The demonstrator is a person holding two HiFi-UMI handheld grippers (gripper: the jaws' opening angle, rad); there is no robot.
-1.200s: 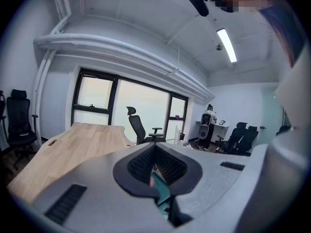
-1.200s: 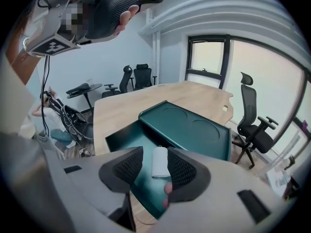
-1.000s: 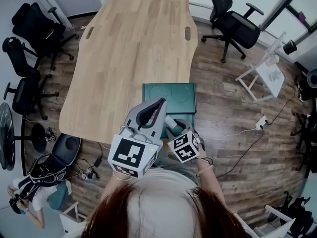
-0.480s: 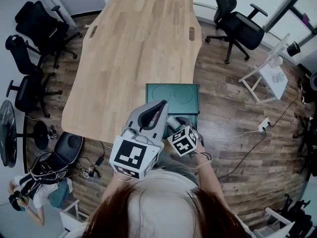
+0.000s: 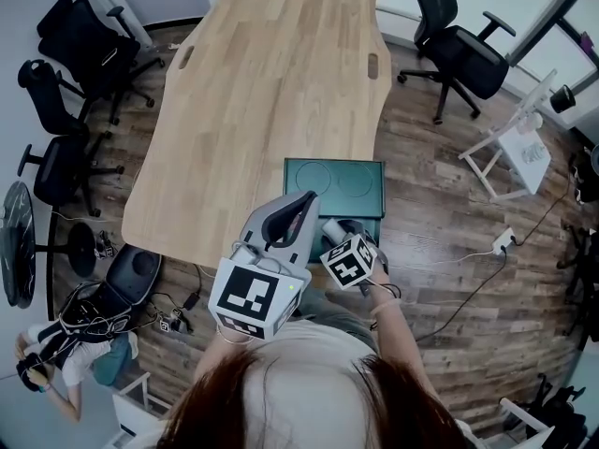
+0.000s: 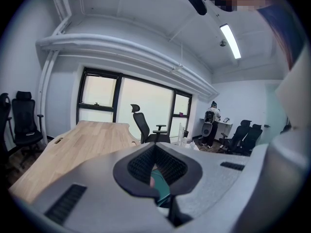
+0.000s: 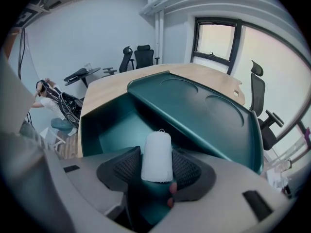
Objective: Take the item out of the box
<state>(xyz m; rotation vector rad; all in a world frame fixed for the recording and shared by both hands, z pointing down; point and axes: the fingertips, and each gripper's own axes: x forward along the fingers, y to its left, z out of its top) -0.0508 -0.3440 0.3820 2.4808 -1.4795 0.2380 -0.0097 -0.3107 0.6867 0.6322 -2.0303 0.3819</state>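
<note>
- Right gripper (image 7: 156, 160): its jaws have just been opening and now stand wide, loose on either side of the white item (image 7: 156, 147).
- The item lies in the green box (image 7: 109, 125), whose lid (image 7: 194, 103) is raised toward 2 o'clock.
- Left gripper (image 6: 155, 152): clenched and empty, at the right gripper's 7 o'clock in the head view.
- The box sits at the table's (image 5: 271, 92) 5 o'clock corner.

Office room around a long wooden table (image 5: 271, 92)
The table runs from centre toward 12 o'clock on a plank floor (image 5: 440, 279). Black office chairs (image 5: 80, 45) stand at 10 o'clock and a lone chair (image 5: 463, 50) at 1 o'clock. A white stand (image 5: 519, 148) is at 3 o'clock, and a crouching person (image 5: 42, 372) at 8 o'clock.
</note>
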